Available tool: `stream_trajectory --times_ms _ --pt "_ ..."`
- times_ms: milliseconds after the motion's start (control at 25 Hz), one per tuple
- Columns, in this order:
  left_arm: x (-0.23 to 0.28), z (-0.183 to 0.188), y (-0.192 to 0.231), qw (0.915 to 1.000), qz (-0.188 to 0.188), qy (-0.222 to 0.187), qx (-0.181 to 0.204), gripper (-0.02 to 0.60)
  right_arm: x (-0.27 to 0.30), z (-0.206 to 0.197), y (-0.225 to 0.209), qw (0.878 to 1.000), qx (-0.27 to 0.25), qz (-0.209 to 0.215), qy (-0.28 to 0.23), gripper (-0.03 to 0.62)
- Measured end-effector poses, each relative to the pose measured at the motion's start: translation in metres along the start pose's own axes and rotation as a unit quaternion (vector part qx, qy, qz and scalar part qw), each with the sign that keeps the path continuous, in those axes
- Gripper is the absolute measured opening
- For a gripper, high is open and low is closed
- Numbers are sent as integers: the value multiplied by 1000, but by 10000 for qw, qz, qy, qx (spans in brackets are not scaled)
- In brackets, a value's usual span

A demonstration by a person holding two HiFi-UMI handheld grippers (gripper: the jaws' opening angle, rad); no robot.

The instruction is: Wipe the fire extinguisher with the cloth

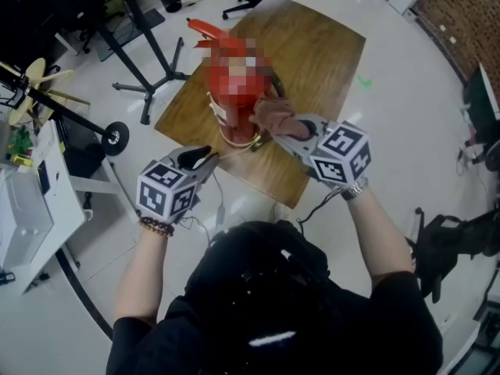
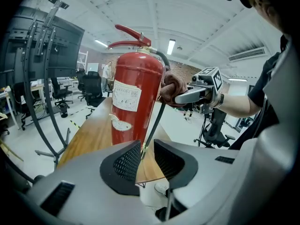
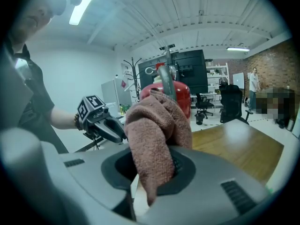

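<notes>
Right gripper view is showing the right gripper (image 3: 152,165) clamping its jaws on a brown cloth (image 3: 157,125), which is bunching up out of them. In the left gripper view the left gripper (image 2: 140,159) is keeping its jaws a little apart with nothing between them. It is hanging near the low front of the extinguisher (image 2: 136,97) and is not touching it.

Further on, the cloth is lying against the upper side of the red cylinder, just where the black hose (image 2: 157,118) is coming down. The extinguisher is standing upright on a wooden table (image 2: 86,137), near its front edge.

I am judging that the wiping is under way but far from done. The cloth is meeting only one spot high on the side. The label face, the lower body, the far side and the handle are all waiting for it. No picture is showing whether any part is already clean. Nothing is steadying the cylinder, so a firm stroke is perhaps risking to tip it.
</notes>
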State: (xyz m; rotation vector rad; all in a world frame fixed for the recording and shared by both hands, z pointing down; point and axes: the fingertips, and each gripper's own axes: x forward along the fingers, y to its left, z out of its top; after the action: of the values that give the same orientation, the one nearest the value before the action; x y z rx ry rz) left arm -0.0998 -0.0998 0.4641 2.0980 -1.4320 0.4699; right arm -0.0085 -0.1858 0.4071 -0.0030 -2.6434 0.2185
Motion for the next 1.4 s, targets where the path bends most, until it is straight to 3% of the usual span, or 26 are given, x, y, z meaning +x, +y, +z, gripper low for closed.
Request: stream_trajectory --times_ms 840,1400 --pt "8 -17 -3 9993 -7 365 -23 75 67 -122 -26 9962 635 54 590 67" --pt "12 -19 -11 9990 -66 452 25 75 103 -179 -32 9883 1006 -73 1143 67"
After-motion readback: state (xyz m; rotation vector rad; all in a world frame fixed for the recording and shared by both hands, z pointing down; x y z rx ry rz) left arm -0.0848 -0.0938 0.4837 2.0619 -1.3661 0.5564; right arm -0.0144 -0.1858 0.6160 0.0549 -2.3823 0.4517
